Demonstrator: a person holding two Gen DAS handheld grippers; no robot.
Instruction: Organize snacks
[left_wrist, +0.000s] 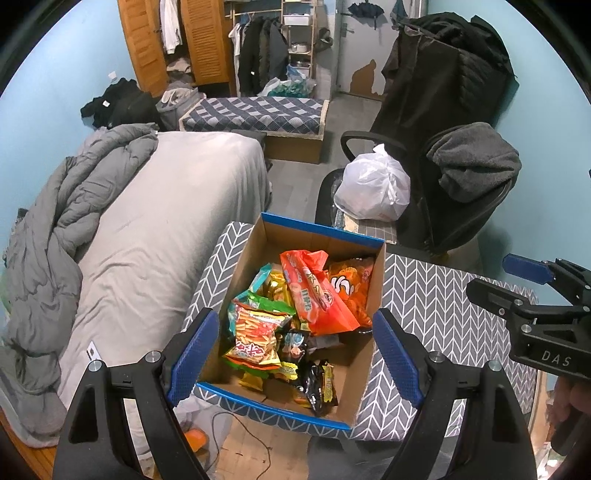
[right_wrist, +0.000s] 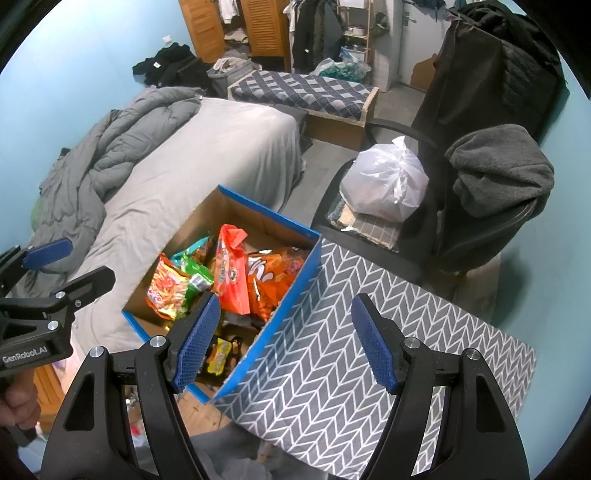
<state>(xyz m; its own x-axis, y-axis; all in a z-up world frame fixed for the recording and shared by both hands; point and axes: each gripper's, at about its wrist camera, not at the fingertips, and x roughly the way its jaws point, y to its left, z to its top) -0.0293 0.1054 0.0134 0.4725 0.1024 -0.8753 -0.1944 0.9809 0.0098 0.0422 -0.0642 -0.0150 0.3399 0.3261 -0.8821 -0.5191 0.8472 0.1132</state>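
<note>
Both claws (left_wrist: 295, 354) (right_wrist: 288, 343) gape, holding nothing.

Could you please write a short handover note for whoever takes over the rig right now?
Left gripper: open, empty, hovering above the cardboard box.
Right gripper: open, empty, over the box's right edge and the chevron-patterned table.
Snacks: all inside the box in a loose heap, among them a long orange-red bag, an orange chips bag and a fries-print bag.
Done: nothing sorted out onto the table.
Left: pick out and arrange the snacks.
</note>
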